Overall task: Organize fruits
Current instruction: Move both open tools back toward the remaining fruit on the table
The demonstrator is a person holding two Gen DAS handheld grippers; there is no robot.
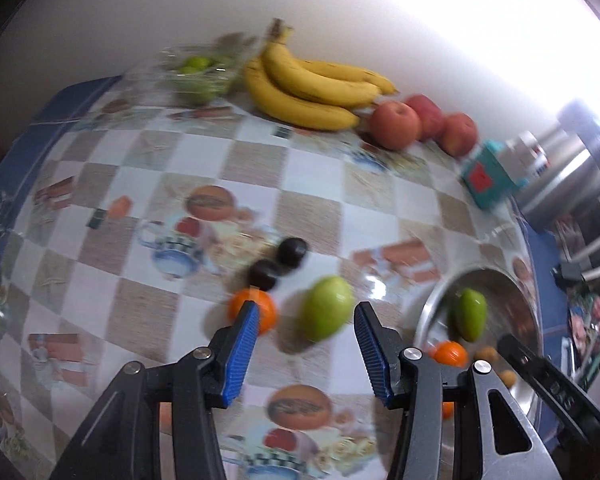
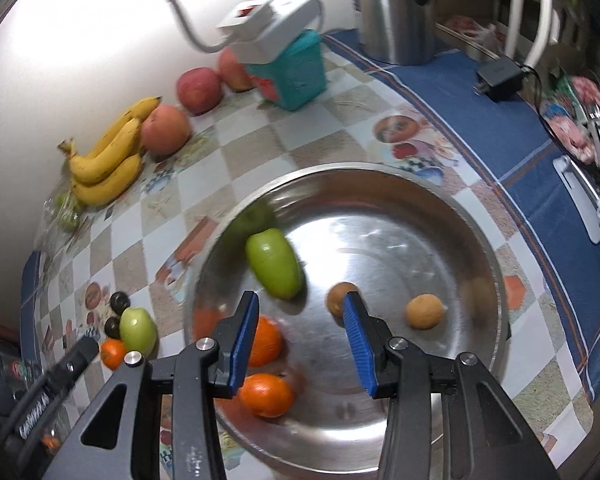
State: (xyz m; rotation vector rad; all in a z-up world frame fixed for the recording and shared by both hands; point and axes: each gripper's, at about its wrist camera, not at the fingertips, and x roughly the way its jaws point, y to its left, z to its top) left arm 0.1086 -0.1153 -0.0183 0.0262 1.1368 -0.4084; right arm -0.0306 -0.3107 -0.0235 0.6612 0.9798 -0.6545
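Checkered tablecloth (image 1: 260,152). Steel bowl (image 2: 440,216): right gripper (image 2: 302,312) above, released, empty. Left gripper (image 1: 306,320) beside bowl, released, empty.

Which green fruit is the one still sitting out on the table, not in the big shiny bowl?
Find the steel bowl on the checkered tablecloth. Just outside its rim, on the banana side, small fruits huddle together: two dark plums, one little orange and the green fruit. It is the only green one there, and the biggest.
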